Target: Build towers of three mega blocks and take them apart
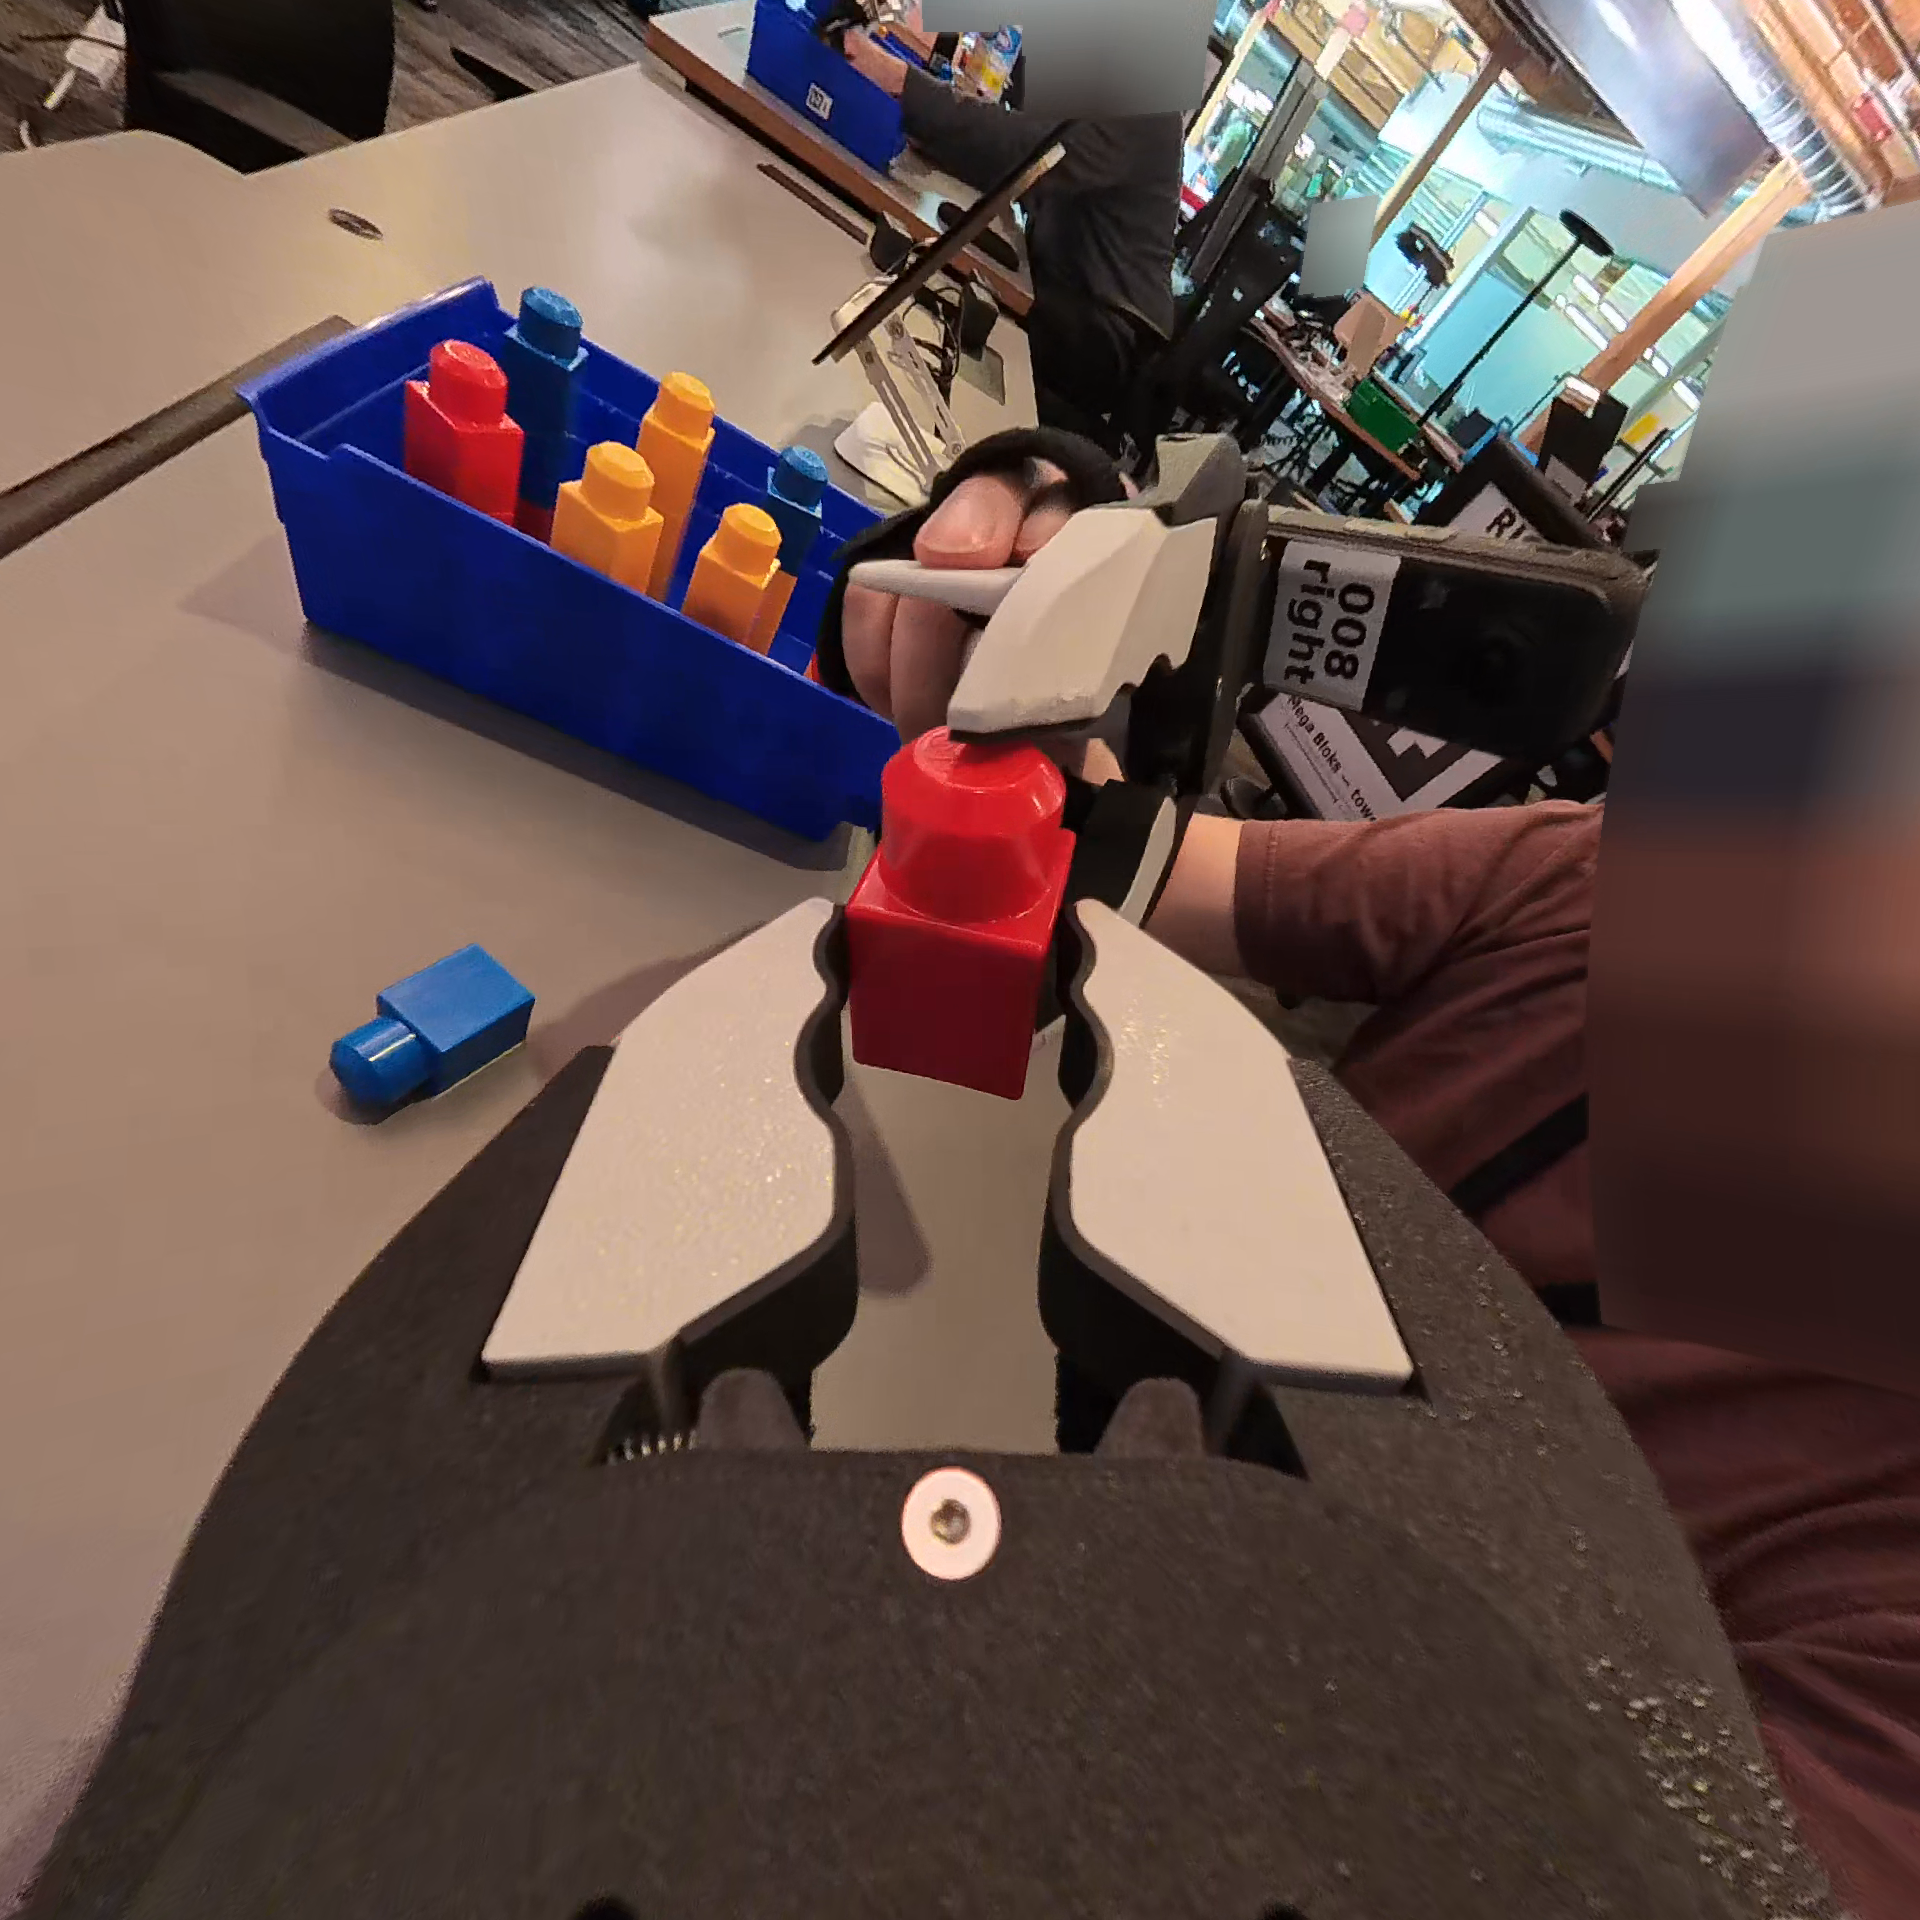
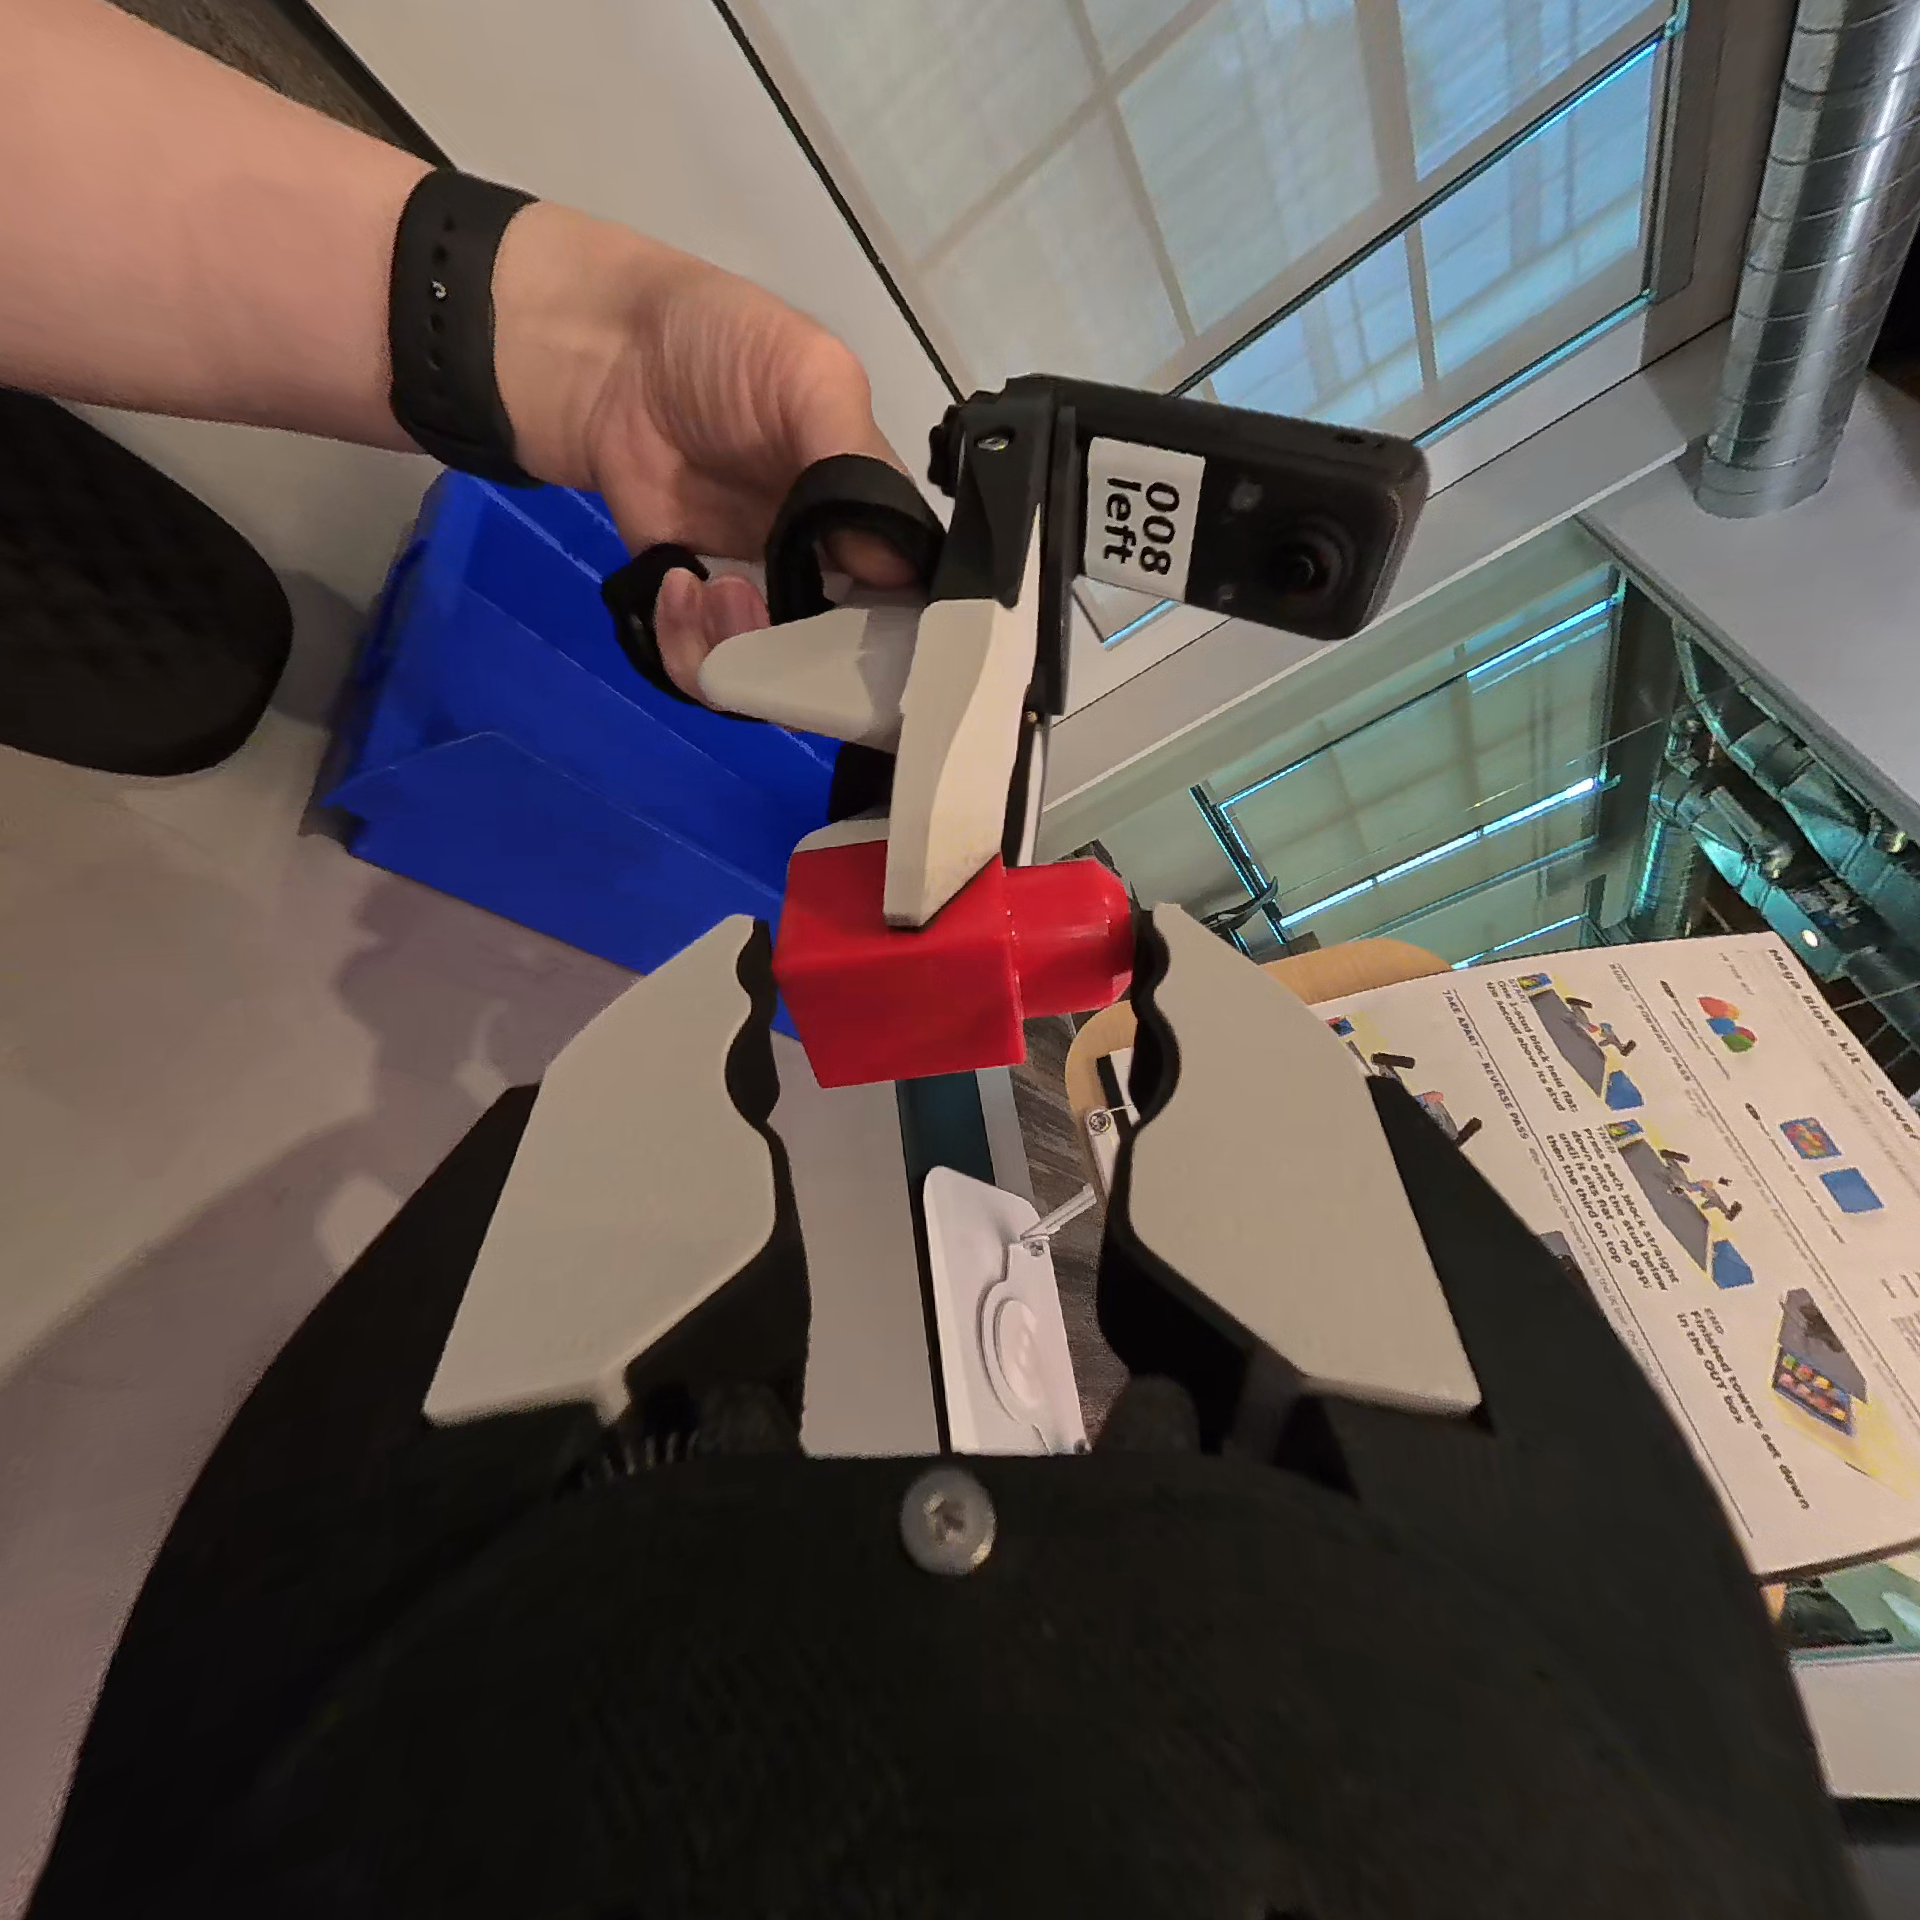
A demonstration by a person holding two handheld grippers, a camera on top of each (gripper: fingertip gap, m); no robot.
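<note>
My left gripper [image 1: 951, 925] is shut on a red mega block [image 1: 940, 997], pads pressed on its two sides, stud pointing away, held above the grey table [image 1: 208, 883]. In the right wrist view the same block [image 2: 904, 987] lies crosswise between my right gripper's [image 2: 951, 930] open fingers. One pad stands by the base and one at the stud tip, without a clear squeeze. The left finger [image 2: 945, 831] clamps it from above. The right gripper's upper finger [image 1: 1039, 686] rests at the stud top. A blue block [image 1: 431, 1023] lies on its side on the table.
A blue bin [image 1: 540, 623] behind holds upright red, blue and orange block towers [image 1: 623, 509]; it also shows in the right wrist view [image 2: 540, 748]. A printed instruction sheet [image 2: 1662, 1195] lies at the right. A person sits at a far desk [image 1: 1101, 239]. The grippers are tip to tip, or close to it.
</note>
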